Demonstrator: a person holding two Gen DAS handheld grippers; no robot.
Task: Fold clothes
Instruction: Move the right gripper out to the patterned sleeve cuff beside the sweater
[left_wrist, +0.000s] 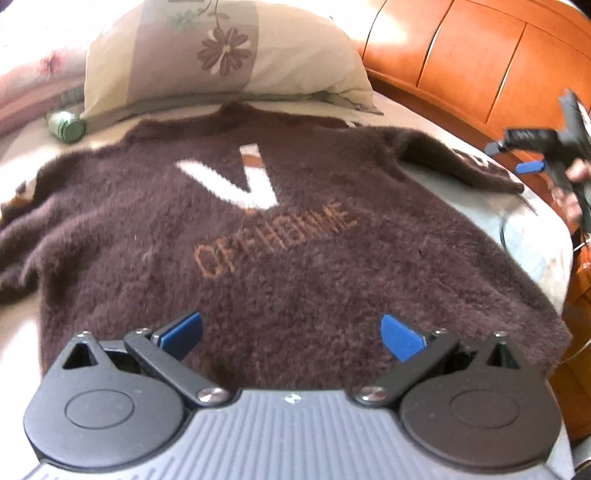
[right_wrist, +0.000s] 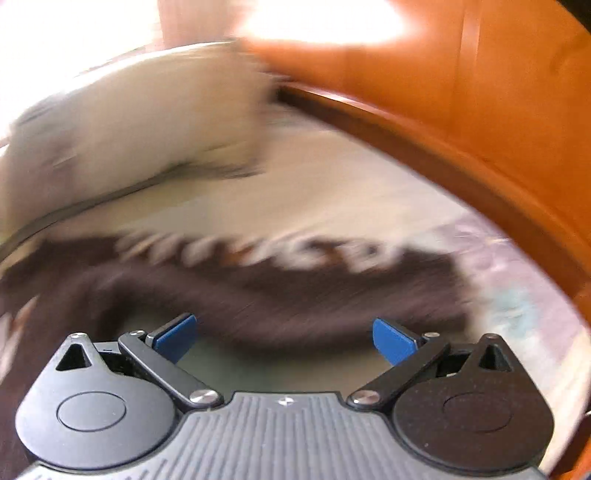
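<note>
A fuzzy dark brown sweater (left_wrist: 280, 236) lies spread flat on the bed, back up, with a white V and orange lettering. My left gripper (left_wrist: 291, 336) hovers open over its lower hem, nothing between the blue pads. The right gripper (left_wrist: 524, 158) shows in the left wrist view at the far right, held by a hand above the sweater's right sleeve (left_wrist: 461, 166). In the blurred right wrist view, the right gripper (right_wrist: 284, 336) stands open just above that brown sleeve (right_wrist: 295, 295), which carries white lettering.
A floral pillow (left_wrist: 221, 59) lies beyond the collar. A green cylinder (left_wrist: 66, 127) rests at the pillow's left. An orange wooden headboard (left_wrist: 498, 66) curves along the right side of the bed. Pale bedsheet (right_wrist: 295, 195) surrounds the sweater.
</note>
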